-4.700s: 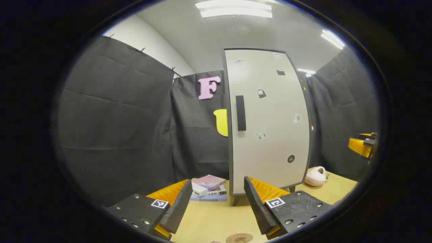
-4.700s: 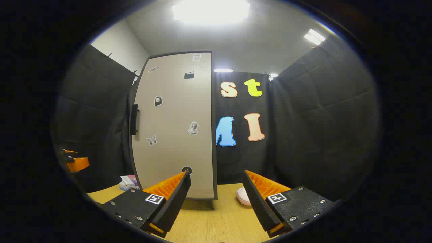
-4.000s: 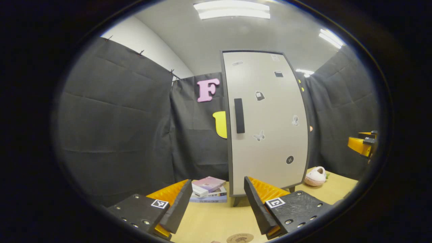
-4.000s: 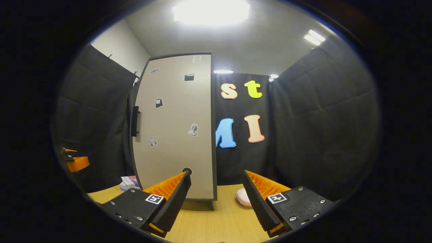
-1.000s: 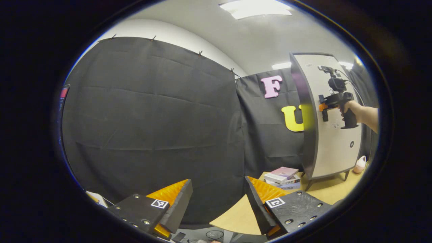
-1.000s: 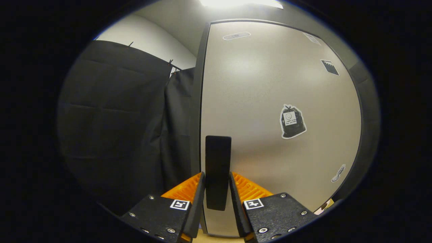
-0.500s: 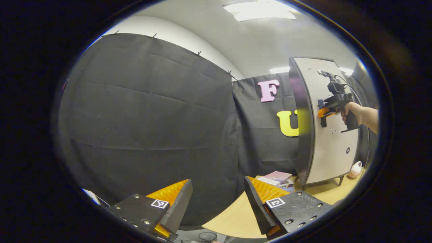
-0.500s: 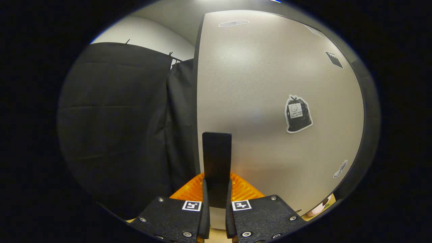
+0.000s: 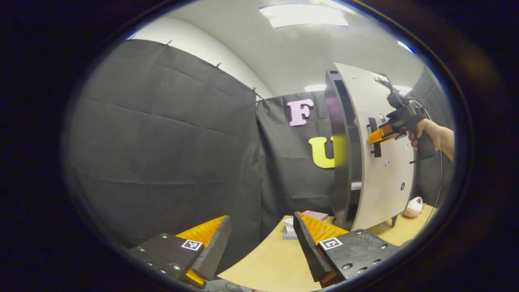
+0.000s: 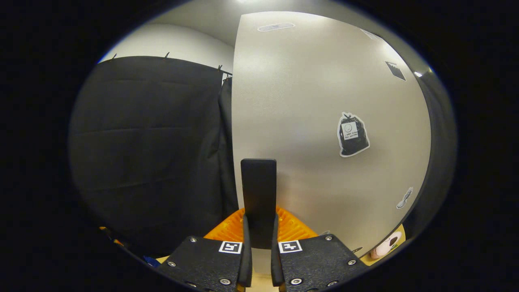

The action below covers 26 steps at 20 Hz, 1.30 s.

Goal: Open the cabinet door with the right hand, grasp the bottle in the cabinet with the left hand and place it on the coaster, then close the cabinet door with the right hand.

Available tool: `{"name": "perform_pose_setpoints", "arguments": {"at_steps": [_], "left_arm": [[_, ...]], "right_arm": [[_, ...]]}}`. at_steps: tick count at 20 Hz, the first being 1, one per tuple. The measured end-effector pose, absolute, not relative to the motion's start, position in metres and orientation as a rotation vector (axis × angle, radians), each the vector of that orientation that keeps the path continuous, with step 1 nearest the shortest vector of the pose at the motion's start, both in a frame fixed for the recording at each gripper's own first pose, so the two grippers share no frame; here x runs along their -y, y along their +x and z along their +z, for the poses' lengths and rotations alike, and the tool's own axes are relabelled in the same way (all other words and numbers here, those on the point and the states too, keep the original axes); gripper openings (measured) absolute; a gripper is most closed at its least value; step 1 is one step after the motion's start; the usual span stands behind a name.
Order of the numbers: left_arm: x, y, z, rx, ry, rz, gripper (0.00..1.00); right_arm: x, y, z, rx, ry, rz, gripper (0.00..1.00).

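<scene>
In the left gripper view, the left hand-held gripper [image 9: 259,247] sits low near the surface [image 9: 275,259] with its fingers spread wide and nothing between them. Off to the right stands the cabinet [image 9: 340,150], and its door [image 9: 383,162] is part way open, so a dark gap shows between the two. A hand [image 9: 423,134] holds the right hand-held gripper [image 9: 375,136], which sits on the handle [image 9: 374,138]. The bottle is meant to be inside, but the gap is too dark and thin to tell. Some books [image 9: 300,223] lie by the cabinet's foot, and a small pink thing [image 9: 414,207] sits past the door. In the right gripper view, the right hand-held gripper [image 10: 258,259] has both fingers pinching the handle [image 10: 258,194] from each side. The handle is a long dark bar that stands straight up and down on the door [image 10: 324,142], near its free edge. The grip could slip off if the pull goes sideways and not round with the door. A hard tug could also rock the cabinet, or tip the bottle inside. The door is tall too, and it points out toward the right hand.
</scene>
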State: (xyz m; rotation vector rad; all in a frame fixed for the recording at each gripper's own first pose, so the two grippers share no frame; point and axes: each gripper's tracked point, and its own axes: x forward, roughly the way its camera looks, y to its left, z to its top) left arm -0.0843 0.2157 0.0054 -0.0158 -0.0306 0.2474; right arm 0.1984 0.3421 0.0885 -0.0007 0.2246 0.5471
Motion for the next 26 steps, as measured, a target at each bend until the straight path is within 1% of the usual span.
{"name": "perform_pose_setpoints", "arguments": {"at_steps": [1, 4, 5, 6, 9, 10, 12, 13, 14, 15, 16, 17, 19, 20, 21, 22, 24, 25, 26], "left_arm": [[-0.211, -0.08, 0.008, 0.032, -0.017, 0.234, 0.91], [-0.196, -0.07, 0.013, 0.039, -0.004, 0.203, 0.91], [-0.192, -0.066, 0.015, 0.042, -0.002, 0.195, 0.88], [-0.186, -0.064, 0.016, 0.043, -0.002, 0.185, 0.88], [-0.172, -0.057, 0.022, 0.047, -0.001, 0.158, 0.88], [-0.168, -0.056, 0.024, 0.05, 0.004, 0.151, 0.91], [-0.16, -0.05, 0.029, 0.055, 0.017, 0.139, 0.91], [-0.155, -0.049, 0.031, 0.057, 0.024, 0.133, 0.88], [-0.151, -0.047, 0.032, 0.06, 0.029, 0.129, 0.91], [-0.146, -0.044, 0.034, 0.063, 0.031, 0.122, 0.91], [-0.14, -0.043, 0.035, 0.066, 0.031, 0.115, 0.88], [-0.134, -0.041, 0.037, 0.068, 0.029, 0.105, 0.88], [-0.12, -0.038, 0.039, 0.073, 0.029, 0.087, 0.88], [-0.111, -0.037, 0.039, 0.074, 0.029, 0.078, 0.91], [-0.104, -0.035, 0.04, 0.075, 0.028, 0.068, 0.91], [-0.096, -0.033, 0.038, 0.075, 0.027, 0.058, 0.88], [-0.081, -0.03, 0.038, 0.074, 0.024, 0.037, 0.88], [-0.073, -0.028, 0.039, 0.075, 0.023, 0.027, 0.91], [-0.066, -0.027, 0.041, 0.078, 0.021, 0.018, 0.88]], "right_arm": [[-0.34, 0.198, 0.088, -0.224, 0.001, 0.556, 0.19], [-0.336, 0.194, 0.088, -0.219, 0.002, 0.582, 0.19], [-0.335, 0.193, 0.088, -0.221, 0.006, 0.592, 0.19], [-0.334, 0.192, 0.087, -0.225, 0.01, 0.601, 0.19], [-0.33, 0.192, 0.086, -0.232, 0.016, 0.626, 0.19], [-0.328, 0.193, 0.085, -0.231, 0.017, 0.633, 0.18], [-0.326, 0.191, 0.084, -0.224, 0.016, 0.651, 0.19], [-0.324, 0.19, 0.084, -0.219, 0.018, 0.661, 0.19], [-0.323, 0.189, 0.083, -0.218, 0.019, 0.671, 0.19], [-0.321, 0.189, 0.083, -0.22, 0.02, 0.682, 0.19], [-0.319, 0.189, 0.082, -0.222, 0.018, 0.692, 0.19], [-0.317, 0.19, 0.082, -0.224, 0.017, 0.7, 0.19], [-0.312, 0.193, 0.082, -0.23, 0.017, 0.713, 0.19], [-0.31, 0.193, 0.082, -0.231, 0.02, 0.716, 0.19], [-0.306, 0.192, 0.082, -0.232, 0.021, 0.719, 0.18], [-0.302, 0.19, 0.08, -0.231, 0.022, 0.72, 0.19], [-0.296, 0.189, 0.079, -0.229, 0.025, 0.718, 0.19], [-0.293, 0.188, 0.08, -0.228, 0.026, 0.718, 0.19], [-0.29, 0.188, 0.08, -0.227, 0.026, 0.717, 0.19]]}}
